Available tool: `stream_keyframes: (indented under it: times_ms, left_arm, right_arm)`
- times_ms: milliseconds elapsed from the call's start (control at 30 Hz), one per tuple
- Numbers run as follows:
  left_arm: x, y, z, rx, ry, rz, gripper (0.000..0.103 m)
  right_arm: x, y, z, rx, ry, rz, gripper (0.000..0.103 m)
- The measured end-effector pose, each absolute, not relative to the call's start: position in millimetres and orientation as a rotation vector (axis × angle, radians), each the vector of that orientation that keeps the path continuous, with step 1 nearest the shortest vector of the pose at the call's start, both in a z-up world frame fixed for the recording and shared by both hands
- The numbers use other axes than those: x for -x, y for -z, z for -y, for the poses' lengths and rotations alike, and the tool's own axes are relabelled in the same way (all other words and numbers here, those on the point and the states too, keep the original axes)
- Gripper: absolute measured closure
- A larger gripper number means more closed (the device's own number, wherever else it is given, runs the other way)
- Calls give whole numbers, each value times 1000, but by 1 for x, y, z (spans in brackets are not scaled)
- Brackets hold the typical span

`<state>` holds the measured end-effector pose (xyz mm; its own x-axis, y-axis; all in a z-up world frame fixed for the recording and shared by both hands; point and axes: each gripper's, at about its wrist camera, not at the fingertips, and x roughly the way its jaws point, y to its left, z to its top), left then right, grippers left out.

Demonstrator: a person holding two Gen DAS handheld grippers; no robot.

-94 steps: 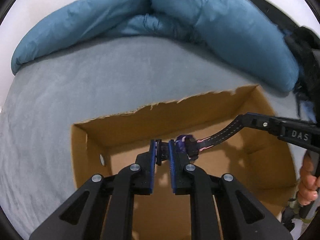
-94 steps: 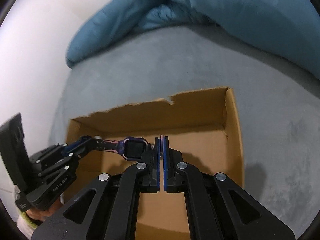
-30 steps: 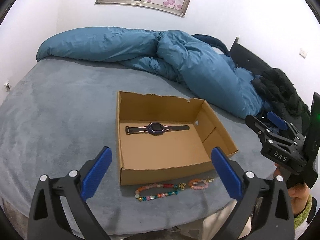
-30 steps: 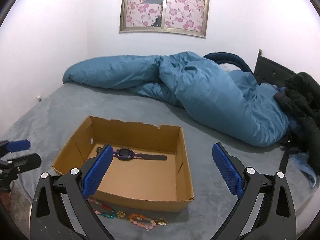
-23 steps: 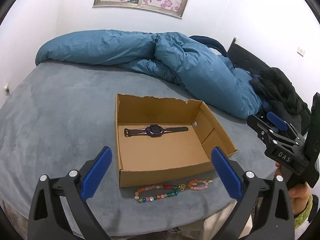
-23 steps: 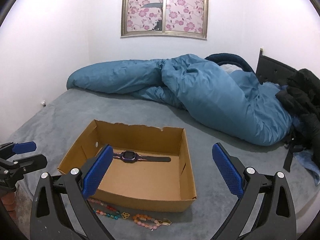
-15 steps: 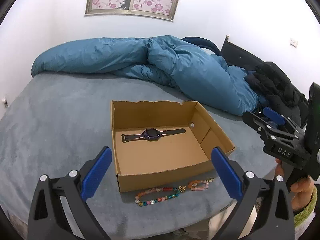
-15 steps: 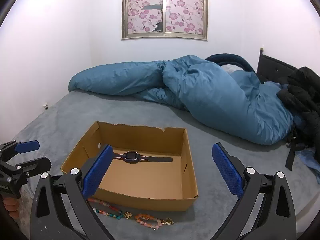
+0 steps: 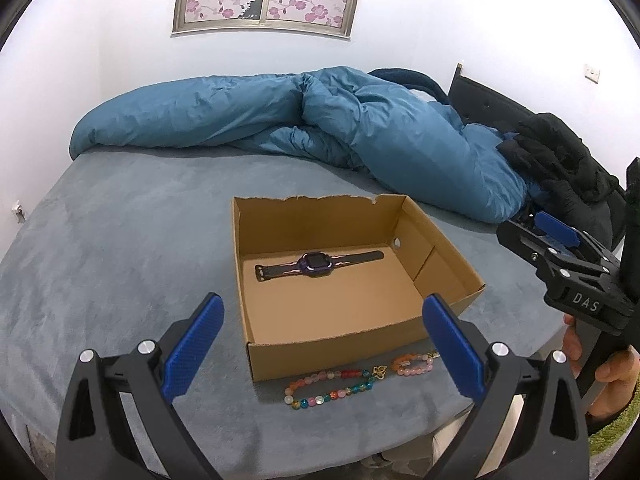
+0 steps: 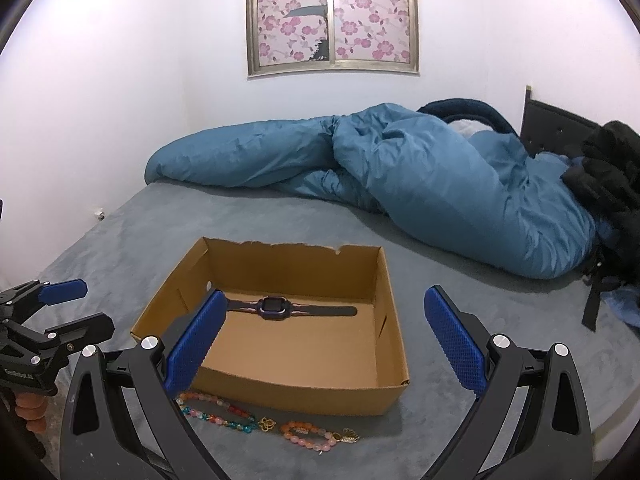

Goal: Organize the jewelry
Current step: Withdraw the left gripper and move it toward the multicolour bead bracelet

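1. My left gripper (image 9: 320, 344) now stands with its blue pads (image 9: 191, 346) spread wide and nothing between them. A few seconds ago the pads were nearly closed on one end of the watch strap, down inside the box. So that hold is released.
2. My right gripper (image 10: 322, 340) is the same: fingers fully apart, nothing held. Earlier it was pinched shut on the other end of the strap.
3. Both grippers have pulled back from the cardboard box (image 9: 328, 350) and sit on its near side, above the bed edge. In the last second the view has barely shifted, so I read the retreat as about finished.
4. The watch (image 9: 316, 264) lies flat on the box floor, towards the far wall, strap stretched out straight. I judge that piece put away.
5. The beaded bracelet (image 9: 332, 388), with its gold charm, lies on the grey bed cover (image 9: 120, 248) just outside the box's near wall, close to it though I cannot tell if it touches. It has not moved over the last second.
6. My judgement: the bracelet is the piece left, and the open grippers are ready for it. It looks limp and loose, so I expect it to sag when lifted over the near wall.
7. Beyond the box, the blue duvet (image 9: 320, 120) is bunched well clear of the work.
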<state>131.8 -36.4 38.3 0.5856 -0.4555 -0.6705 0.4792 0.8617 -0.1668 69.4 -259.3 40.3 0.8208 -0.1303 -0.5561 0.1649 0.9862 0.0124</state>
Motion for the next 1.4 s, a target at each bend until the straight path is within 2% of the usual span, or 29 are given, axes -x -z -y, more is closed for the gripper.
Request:
stream_keyframes:
  times_ms: [633,1000,1400]
  left_arm:
    - [-122,-7,14,-142,412,-783,6]
    - [-114,25,11,-249,319,-792,6]
    - [-93,67,33,-379,383,-777,6]
  right_arm:
    - [-38,-4,233,-79,8,-627,8]
    - [-26,47,220,-68,-23,-736,8]
    - [-11,94,248,-131,56,-820,8]
